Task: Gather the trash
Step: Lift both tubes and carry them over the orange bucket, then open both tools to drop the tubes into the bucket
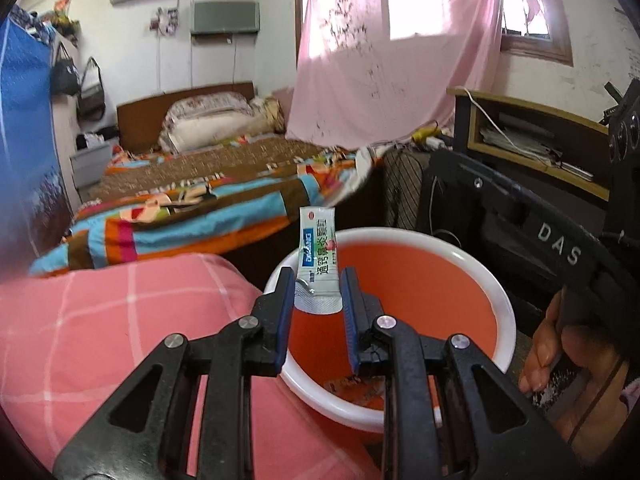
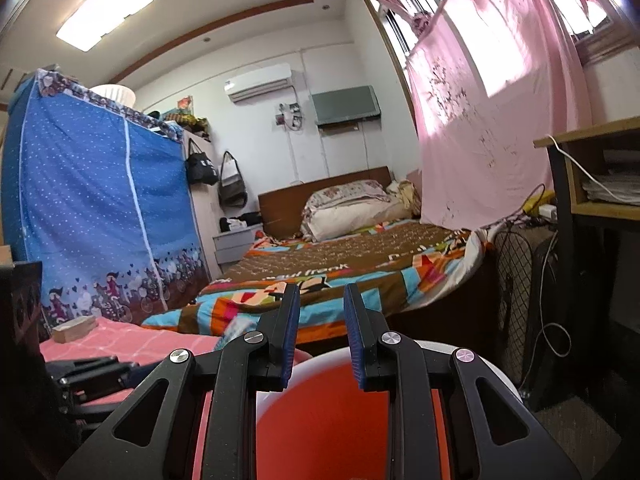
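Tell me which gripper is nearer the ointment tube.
Left. The left gripper grips the tube above the red bin; the right gripper holds nothing, off to the side.

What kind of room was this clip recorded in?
A lived-in bedroom, most likely in a home. A bed with a patchwork quilt and pillows stands against the far wall, a blue fabric wardrobe is beside it, and an air conditioner hangs on the wall near pink window curtains.
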A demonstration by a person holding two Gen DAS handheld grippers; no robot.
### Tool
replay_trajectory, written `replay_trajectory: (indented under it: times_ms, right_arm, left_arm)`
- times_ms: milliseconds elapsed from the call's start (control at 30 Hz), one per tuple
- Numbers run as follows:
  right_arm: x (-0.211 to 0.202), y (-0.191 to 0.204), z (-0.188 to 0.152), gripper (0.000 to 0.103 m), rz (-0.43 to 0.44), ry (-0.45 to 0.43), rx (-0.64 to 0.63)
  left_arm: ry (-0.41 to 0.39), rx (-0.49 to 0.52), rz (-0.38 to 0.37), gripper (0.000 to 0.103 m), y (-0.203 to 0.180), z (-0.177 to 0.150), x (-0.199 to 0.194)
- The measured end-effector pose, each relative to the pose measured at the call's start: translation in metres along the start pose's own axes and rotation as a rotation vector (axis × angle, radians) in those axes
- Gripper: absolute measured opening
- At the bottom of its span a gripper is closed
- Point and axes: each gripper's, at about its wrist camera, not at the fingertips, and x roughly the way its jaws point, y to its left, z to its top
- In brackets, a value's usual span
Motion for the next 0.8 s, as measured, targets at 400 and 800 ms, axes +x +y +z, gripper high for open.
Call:
replay_trajectory:
  times_ms: [400, 800]
  right_arm:
    - [0.01, -0.01, -0.004, 0.026, -0.045, 0.088, 0.038]
    - [0.011, -0.012, -0.004, 0.042, -0.055, 0.091, 0.04]
  left_arm:
    - [0.033, -0.002, -0.01, 0.028, -0.003, 0.001, 0.003]
    - [0.024, -0.025, 0.026, 0.045, 0.009, 0.004, -0.001]
